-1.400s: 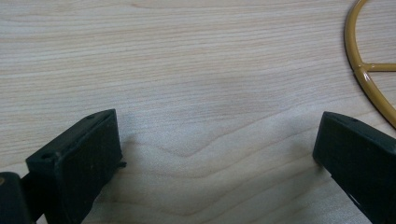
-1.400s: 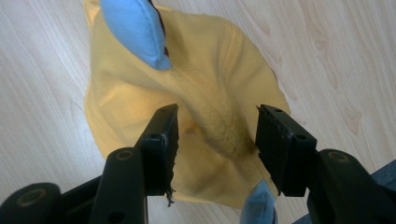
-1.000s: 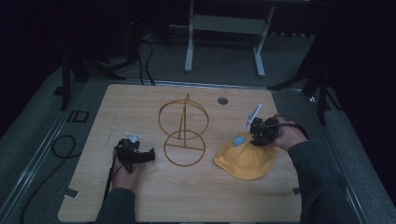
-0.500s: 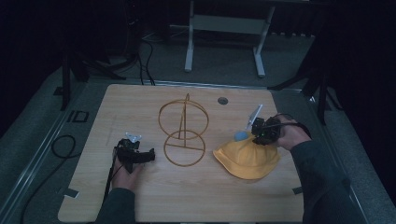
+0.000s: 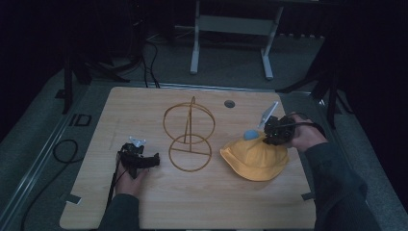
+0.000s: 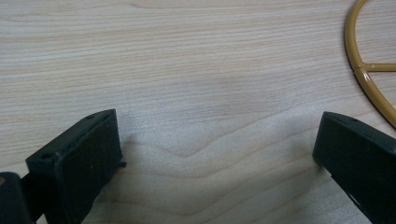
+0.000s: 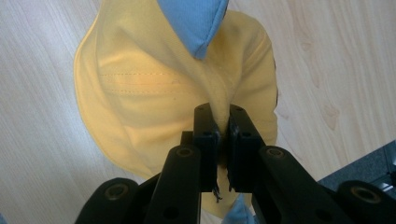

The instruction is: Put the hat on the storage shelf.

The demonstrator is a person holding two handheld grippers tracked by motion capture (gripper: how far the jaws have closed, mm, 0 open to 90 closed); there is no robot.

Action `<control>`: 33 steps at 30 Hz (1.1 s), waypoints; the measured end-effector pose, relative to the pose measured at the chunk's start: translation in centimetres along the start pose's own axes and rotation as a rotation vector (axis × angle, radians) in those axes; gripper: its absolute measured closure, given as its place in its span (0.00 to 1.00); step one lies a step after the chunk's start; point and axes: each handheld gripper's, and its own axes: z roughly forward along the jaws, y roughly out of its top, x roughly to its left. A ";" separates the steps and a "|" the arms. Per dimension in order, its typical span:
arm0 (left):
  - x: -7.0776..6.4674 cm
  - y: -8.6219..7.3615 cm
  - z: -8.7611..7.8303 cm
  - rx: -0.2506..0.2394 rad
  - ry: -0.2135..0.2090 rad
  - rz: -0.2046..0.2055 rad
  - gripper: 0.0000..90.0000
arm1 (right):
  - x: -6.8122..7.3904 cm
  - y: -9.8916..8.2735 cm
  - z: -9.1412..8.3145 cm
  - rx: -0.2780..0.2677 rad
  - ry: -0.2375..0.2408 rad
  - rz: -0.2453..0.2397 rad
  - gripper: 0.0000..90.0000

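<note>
Filling most of the high view is the wooden table (image 5: 192,202), a light, grained top w/ dark floor round it and a white-legged frame (image 5: 231,43) standing beyond the far edge. Next in size, the yellow hat (image 5: 255,161) lies on the table's right half, brim spread flat on the wood, crown pulled up into a peak on its far-right side. A blue patch (image 5: 250,135) shows at that peak; in the right gripper view the same blue cloth (image 7: 196,23) sits at the top of the hat (image 7: 140,93). Just left of the hat, not touching it, stands the gold wire stand (image 5: 188,134): a round base ring flat on the table, an upright ring and a centre post. A curve of its base (image 6: 369,79) shows at the right edge of the left gripper view.

Right gripper (image 5: 273,136) is at the hat's far-right edge, held by the right hand (image 5: 303,137). Its jaws are closed tight on a fold of the yellow cloth, pads pinching it w/ only cloth between.

Left gripper (image 5: 144,161) rests low by the table's left-centre, well apart from the stand and hat; jaws wide apart, bare wood between them, holding nothing.

A small dark disc (image 5: 229,103) lies near the far edge.
</note>
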 end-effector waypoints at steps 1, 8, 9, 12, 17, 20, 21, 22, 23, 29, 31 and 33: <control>0.0 0.0 0.0 0.001 0.000 0.001 0.01 | -0.1 0.0 -0.2 -0.003 -0.002 0.003 0.94; 0.0 0.0 0.0 0.001 0.000 0.001 0.01 | -0.3 0.1 -1.3 -0.013 -0.012 0.005 0.94; 0.0 0.0 0.0 0.001 0.000 0.001 0.01 | -0.4 0.1 -1.5 -0.016 -0.016 0.006 0.94; 0.0 0.0 0.0 0.002 0.000 0.001 0.01 | -0.6 0.2 -2.1 -0.023 -0.026 0.004 0.94; 0.0 0.0 0.0 0.002 0.000 0.001 0.01 | -0.7 0.3 -2.8 -0.035 -0.037 0.006 0.94; 0.0 0.0 0.0 0.002 0.000 0.001 0.01 | -0.8 0.4 -3.2 -0.043 -0.041 0.012 0.94; 0.0 0.0 0.0 0.001 0.000 0.000 0.01 | -0.9 0.5 -3.7 -0.054 -0.043 0.012 0.94; 0.0 0.0 0.0 0.001 0.000 0.000 0.01 | -0.9 0.5 -3.7 -0.054 -0.043 0.012 0.94; 0.0 0.0 0.0 0.002 0.000 0.002 0.01 | -1.0 0.6 -3.9 -0.054 -0.042 0.008 0.94; 0.0 0.0 0.0 0.003 0.000 0.001 0.01 | -1.1 0.8 -4.5 -0.059 -0.042 0.005 0.94; 0.0 0.0 0.0 0.003 0.000 0.001 0.01 | -1.3 0.9 -4.8 -0.064 -0.044 0.008 0.94; 0.0 0.0 0.0 0.003 0.000 0.001 0.01 | -1.4 0.9 -4.9 -0.066 -0.045 0.008 0.94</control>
